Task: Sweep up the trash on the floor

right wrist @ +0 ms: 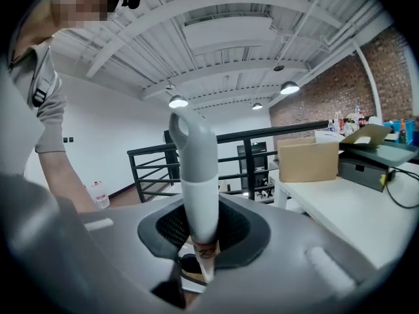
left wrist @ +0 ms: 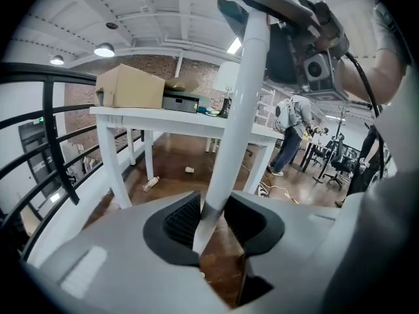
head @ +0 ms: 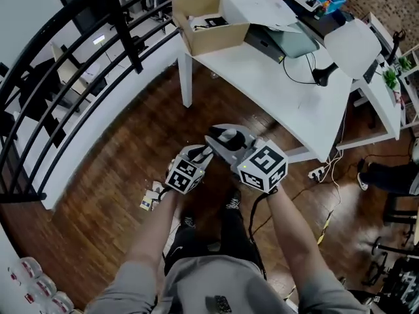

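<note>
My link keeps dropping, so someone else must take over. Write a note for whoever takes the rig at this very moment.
Left gripper: shut on the white handle, low down.
Right gripper: shut on the same handle, just below its grey end.
Brush end: not in view.
Trash: scraps on the floor by the left gripper; a bottle and a small piece under the table.
Done: nothing visibly gathered yet.
Left: sweep it all up.
</note>
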`<action>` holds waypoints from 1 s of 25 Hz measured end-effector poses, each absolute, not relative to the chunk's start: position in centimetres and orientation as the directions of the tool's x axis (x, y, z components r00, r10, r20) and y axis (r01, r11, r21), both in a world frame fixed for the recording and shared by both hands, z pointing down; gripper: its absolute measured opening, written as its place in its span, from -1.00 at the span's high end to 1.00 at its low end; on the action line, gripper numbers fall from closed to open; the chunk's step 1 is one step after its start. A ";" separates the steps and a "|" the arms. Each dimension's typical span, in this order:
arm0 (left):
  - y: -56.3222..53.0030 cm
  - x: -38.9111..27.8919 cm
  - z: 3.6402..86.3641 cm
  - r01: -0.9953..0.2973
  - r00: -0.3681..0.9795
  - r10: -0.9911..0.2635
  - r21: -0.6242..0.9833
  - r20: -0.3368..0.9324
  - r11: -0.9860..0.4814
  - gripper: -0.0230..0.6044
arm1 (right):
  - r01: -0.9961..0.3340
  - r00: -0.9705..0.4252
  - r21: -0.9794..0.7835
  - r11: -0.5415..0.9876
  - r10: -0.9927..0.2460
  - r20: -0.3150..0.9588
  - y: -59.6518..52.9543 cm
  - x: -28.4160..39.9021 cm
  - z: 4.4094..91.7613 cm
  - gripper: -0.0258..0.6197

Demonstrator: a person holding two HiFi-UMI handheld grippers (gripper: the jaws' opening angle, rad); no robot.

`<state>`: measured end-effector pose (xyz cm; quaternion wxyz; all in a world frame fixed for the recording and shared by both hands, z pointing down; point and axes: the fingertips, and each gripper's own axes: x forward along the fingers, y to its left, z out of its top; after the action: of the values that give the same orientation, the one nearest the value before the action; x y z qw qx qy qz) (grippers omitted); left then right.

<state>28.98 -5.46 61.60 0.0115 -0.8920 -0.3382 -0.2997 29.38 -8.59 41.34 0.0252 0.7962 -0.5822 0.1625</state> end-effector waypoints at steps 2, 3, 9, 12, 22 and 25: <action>-2.6 30.4 61.9 0.611 0.580 0.600 0.193 0.551 -0.768 0.56 | -0.936 0.258 -0.160 -0.314 -0.920 0.293 -5.7 31.2 41.7 0.72; -1.4 31.2 62.0 0.605 0.580 0.597 0.198 0.554 -0.771 0.56 | -0.938 0.248 -0.165 -0.306 -0.922 0.299 -4.5 32.2 41.9 0.72; 3.5 34.0 64.6 0.517 0.593 0.528 0.216 0.608 -0.828 0.56 | -0.941 0.179 -0.213 -0.262 -0.923 0.341 0.7 36.0 44.6 0.72; 5.0 34.6 66.7 0.470 0.587 0.492 0.224 0.643 -0.854 0.56 | -0.952 0.124 -0.212 -0.220 -0.912 0.390 2.0 37.0 46.8 0.72; 8.1 37.0 69.2 0.405 0.601 0.455 0.240 0.658 -0.882 0.57 | -0.930 0.203 -0.201 -0.306 -0.888 0.412 5.5 41.2 49.2 0.52; 8.6 38.0 69.4 0.401 0.601 0.441 0.226 0.667 -0.888 0.57 | -0.912 0.262 -0.199 -0.360 -0.881 0.394 7.6 42.4 48.6 0.33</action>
<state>37.99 8.58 69.42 -0.0263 -0.8942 -0.2351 -0.3801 42.44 7.61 48.64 0.0342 0.7935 -0.5648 0.2240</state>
